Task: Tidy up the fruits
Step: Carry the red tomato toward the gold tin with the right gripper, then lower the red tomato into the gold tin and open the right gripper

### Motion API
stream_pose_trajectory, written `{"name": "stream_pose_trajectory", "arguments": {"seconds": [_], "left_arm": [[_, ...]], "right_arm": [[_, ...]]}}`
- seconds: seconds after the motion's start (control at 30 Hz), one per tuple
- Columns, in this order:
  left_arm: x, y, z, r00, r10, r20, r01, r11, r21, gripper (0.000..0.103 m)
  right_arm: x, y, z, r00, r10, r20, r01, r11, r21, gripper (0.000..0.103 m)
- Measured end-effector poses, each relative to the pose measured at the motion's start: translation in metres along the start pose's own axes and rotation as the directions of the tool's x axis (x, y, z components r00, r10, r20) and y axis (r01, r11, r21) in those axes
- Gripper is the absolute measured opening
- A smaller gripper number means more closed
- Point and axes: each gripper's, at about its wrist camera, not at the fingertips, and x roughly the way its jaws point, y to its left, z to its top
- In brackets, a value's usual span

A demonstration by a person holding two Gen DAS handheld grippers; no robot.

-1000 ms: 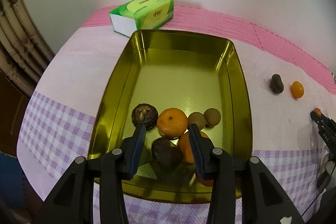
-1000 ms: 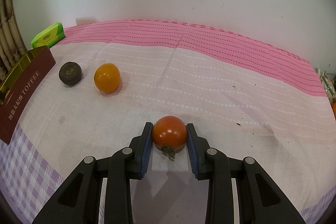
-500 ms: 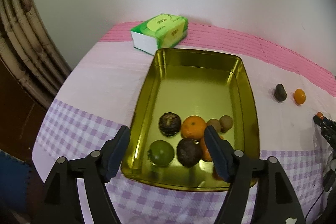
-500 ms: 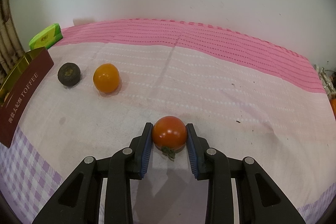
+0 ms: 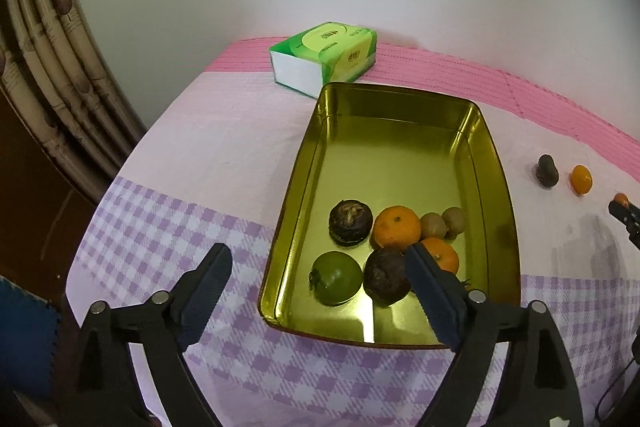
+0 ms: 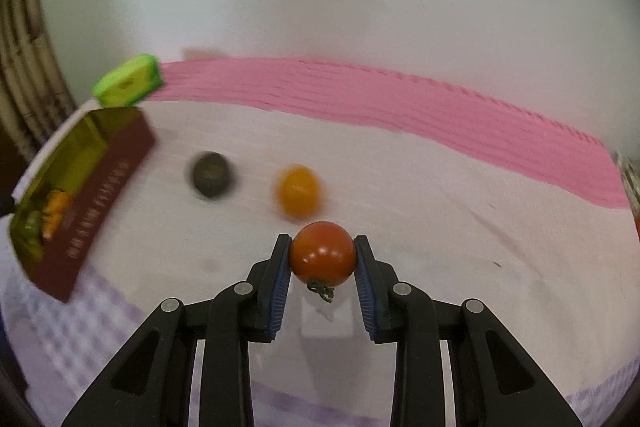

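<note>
Tomato [image 6: 322,259] is clamped between the blue pads of the right gripper [image 6: 322,263], stem hanging down, apparently off the tablecloth [image 6: 420,187]; background is motion-blurred. Pads touch only the sides of a round smooth fruit, so the main risk is it squirting out or rolling in the grip if squeezed harder or swung fast; too much squeeze could also bruise or split it. Just beyond sit a loose orange fruit [image 6: 299,191] and a dark fruit [image 6: 211,174] on the cloth, so a low carry could knock them rolling. Gold tray [image 5: 496,163] lies well to the left with fruit crowded at its near end: green fruit [image 5: 335,279], two dark ones, two oranges, two small brown ones. Dropping from height there could bump them or bounce the tomato over the rim; far end is bare, probably safer. Left gripper [image 5: 316,279] hangs over the tray's near edge, jaws wide apart, holding nothing, and could collide with the incoming right one. Tissue pack [image 5: 325,57] behind the tray is out of the way.
</note>
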Motion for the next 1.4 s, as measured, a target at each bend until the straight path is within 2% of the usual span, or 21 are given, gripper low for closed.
{"name": "stream_pose_trajectory", "arguments": {"seconds": [0.3,0.57,0.97,1.4], "left_arm": [[-0.01,0.014,-0.006,1.0,0.008,0.013,-0.007,1.0,-0.018,0.094],[-0.015,0.03,-0.01,1.0,0.015,0.005,-0.015,0.998,-0.053,0.095],[-0.011,0.057,-0.012,0.998,0.057,-0.008,-0.057,0.988,-0.14,0.096],[-0.005,0.064,-0.013,0.997,0.072,-0.037,-0.077,0.982,-0.174,0.096]], "right_arm": [[-0.005,0.096,0.027,0.985,0.174,-0.001,-0.173,0.979,-0.112,0.032],[-0.008,0.159,0.037,0.969,0.247,-0.02,-0.246,0.949,-0.2,0.032],[0.014,0.207,0.039,0.96,0.266,-0.084,-0.279,0.924,-0.264,0.032],[0.039,0.226,0.031,0.96,0.242,-0.142,-0.275,0.912,-0.305,0.032]]}}
